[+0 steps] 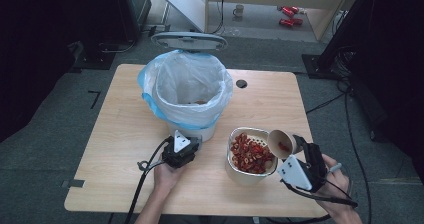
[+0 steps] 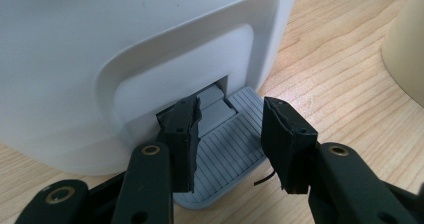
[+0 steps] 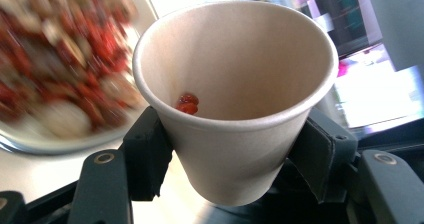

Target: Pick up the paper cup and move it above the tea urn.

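Presently: right tool (image 1: 286,145) clamps tilted paper cup (image 3: 235,99) over chilli bowl (image 1: 232,170); left tool (image 2: 227,134), jaws narrowed, presses bin pedal (image 2: 227,154). Next: carry cup to bin (image 1: 187,91).

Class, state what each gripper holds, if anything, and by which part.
Right gripper: paper cup, clamped across its lower side wall. Left gripper: grips nothing; its jaws rest on the bin's pedal.

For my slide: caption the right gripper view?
Right gripper holds a paper cup with red pieces inside.

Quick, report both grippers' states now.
Left gripper: shut on grey ribbed bin pedal.
Right gripper: shut on beige paper cup.
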The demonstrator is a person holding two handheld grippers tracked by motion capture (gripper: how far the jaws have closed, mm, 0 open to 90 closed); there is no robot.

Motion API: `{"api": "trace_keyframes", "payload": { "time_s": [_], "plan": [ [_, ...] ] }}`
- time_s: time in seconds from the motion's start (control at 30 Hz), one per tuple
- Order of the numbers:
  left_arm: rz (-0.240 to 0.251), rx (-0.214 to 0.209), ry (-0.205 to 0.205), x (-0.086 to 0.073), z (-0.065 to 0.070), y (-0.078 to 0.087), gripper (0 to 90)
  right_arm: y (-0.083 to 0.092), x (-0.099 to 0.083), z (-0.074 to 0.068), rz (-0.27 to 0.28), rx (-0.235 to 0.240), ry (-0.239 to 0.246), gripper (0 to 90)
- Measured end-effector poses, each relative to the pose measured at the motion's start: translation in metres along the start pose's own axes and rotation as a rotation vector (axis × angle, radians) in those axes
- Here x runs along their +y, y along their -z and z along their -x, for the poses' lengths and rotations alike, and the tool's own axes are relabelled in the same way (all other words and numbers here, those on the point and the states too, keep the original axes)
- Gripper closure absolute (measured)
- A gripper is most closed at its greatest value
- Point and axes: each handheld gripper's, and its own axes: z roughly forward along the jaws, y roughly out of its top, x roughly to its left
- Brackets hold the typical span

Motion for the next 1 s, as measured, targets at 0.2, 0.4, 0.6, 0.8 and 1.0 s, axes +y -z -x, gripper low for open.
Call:
{"api": "trace_keyframes", "payload": {
  "time_s": [0.2, 0.4, 0.6, 0.8, 1.0],
  "plan": [
    [-0.001, 0.001, -0.001, 0.000, 0.000, 0.000, 59.4, -0.007, -0.020, 0.014, 0.142, 0.195, -0.429, 37.5],
    [0.000, 0.001, -0.001, 0.000, 0.000, 0.000, 59.4, -0.011, -0.027, 0.017, 0.200, 0.270, -0.596, 37.3],
    [0.000, 0.001, -0.001, 0.000, 0.000, 0.000, 59.4, -0.015, -0.032, 0.022, 0.245, 0.350, -0.718, 37.1],
    [0.001, 0.001, 0.000, 0.000, 0.000, 0.000, 59.2, -0.019, -0.033, 0.024, 0.282, 0.387, -0.778, 36.7],
    [0.001, 0.002, 0.000, 0.000, 0.000, 0.000, 58.9, -0.024, -0.032, 0.028, 0.308, 0.409, -0.817, 36.3]
  ]
}}
